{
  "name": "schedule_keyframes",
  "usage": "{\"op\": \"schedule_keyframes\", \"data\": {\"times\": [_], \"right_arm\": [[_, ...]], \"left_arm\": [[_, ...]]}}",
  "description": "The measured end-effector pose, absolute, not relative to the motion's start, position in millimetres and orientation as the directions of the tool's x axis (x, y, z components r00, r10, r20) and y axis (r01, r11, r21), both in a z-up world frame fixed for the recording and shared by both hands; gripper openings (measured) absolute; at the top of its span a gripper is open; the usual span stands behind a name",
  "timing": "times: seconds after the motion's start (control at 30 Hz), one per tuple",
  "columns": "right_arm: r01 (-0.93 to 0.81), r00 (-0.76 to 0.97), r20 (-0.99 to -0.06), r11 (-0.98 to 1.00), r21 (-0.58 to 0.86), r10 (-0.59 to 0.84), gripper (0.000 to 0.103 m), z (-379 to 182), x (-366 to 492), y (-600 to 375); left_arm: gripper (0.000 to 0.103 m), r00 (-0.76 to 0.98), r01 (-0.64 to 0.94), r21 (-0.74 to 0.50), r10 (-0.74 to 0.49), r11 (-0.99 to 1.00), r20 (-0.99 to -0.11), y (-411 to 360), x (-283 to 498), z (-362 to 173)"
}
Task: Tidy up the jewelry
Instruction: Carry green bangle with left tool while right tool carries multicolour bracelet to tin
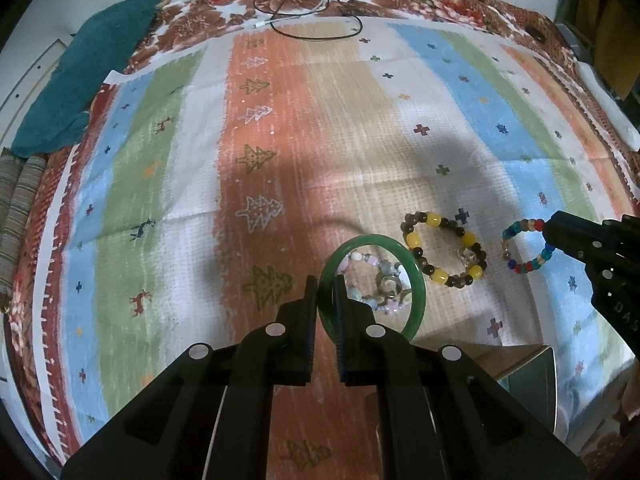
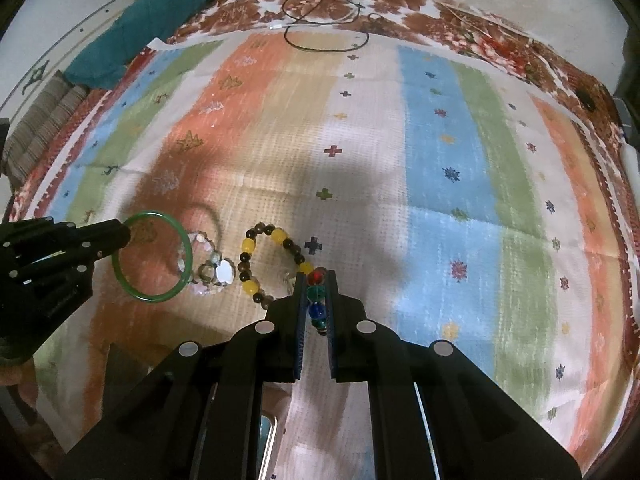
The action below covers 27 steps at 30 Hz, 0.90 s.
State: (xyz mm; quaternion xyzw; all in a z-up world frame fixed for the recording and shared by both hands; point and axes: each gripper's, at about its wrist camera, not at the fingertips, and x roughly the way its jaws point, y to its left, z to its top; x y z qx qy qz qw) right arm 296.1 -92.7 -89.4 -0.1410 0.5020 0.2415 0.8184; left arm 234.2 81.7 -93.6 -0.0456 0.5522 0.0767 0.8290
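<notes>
Green jade bangle (image 1: 416, 284), lifted clear, pinched at its rim. Multicoloured bead bracelet (image 1: 524, 268), likewise raised and clamped. Yellow-and-brown bead bracelet (image 1: 438, 274) and pastel bead bracelet (image 1: 376, 276), flat on the striped cloth.

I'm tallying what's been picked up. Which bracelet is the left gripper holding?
The plain green bangle, a smooth solid ring, pinched in the left gripper. The others are beaded: multicoloured in the right gripper, yellow-and-dark lying on the cloth.

Both wrist views look steeply down, close, sharing the striped cloth (image 1: 280, 128).
</notes>
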Motion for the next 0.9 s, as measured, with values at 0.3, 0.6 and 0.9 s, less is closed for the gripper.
{"op": "schedule_keyframes", "data": {"times": [0.3,0.6,0.9], "right_arm": [[-0.537,0.384,-0.879,0.843,0.036,0.282,0.01,-80.7,284.9,-98.4],[-0.546,0.431,-0.838,0.836,0.055,0.336,0.01,-56.0,265.2,-103.0],[-0.556,0.459,-0.815,0.83,0.047,0.354,0.01,-44.9,248.6,-104.4]], "left_arm": [[0.007,0.41,-0.179,-0.009,0.067,0.984,-0.909,78.3,222.3,-80.3],[0.007,0.456,-0.175,-0.026,0.057,0.984,-0.888,71.6,204.9,-61.3],[0.007,0.484,-0.167,-0.028,0.057,0.986,-0.873,63.4,190.6,-50.8]]}}
